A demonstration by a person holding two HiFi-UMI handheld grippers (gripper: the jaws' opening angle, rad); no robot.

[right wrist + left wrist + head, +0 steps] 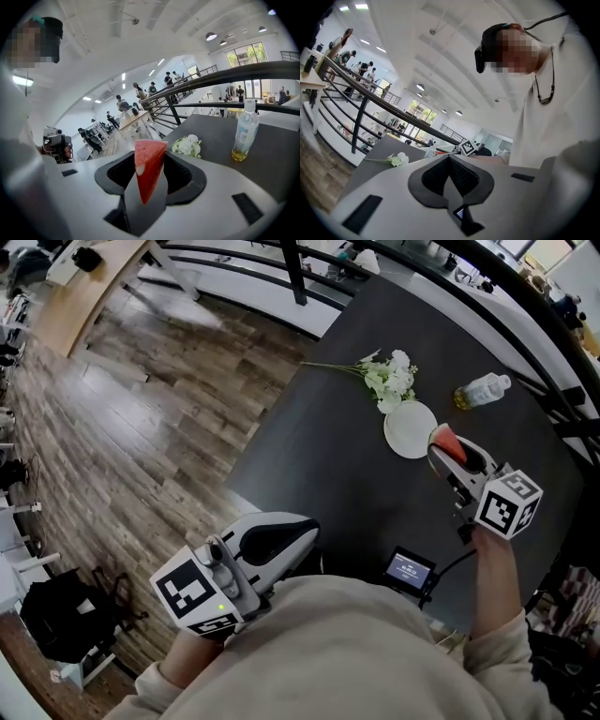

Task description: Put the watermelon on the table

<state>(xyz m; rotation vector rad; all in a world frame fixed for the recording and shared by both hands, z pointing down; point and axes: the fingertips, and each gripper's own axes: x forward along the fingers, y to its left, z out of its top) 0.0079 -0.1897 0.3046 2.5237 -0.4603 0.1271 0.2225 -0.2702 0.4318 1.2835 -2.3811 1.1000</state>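
A red watermelon wedge (147,168) stands point-down between the jaws of my right gripper (149,180), which is shut on it. In the head view that right gripper (452,454) hangs above the dark table (328,465), just right of a white plate (410,429), with the watermelon (446,440) showing red at its tip. My left gripper (274,542) is held low near the person's body at the table's near-left edge. In the left gripper view its black pads (459,176) meet with nothing between them, so the left gripper (450,176) is shut.
White flowers (389,376) with a long stem lie beyond the plate. A plastic bottle (482,390) with yellow liquid lies at the far right of the table. A small black device (409,570) with a lit screen sits near the front edge. Wooden floor spreads to the left.
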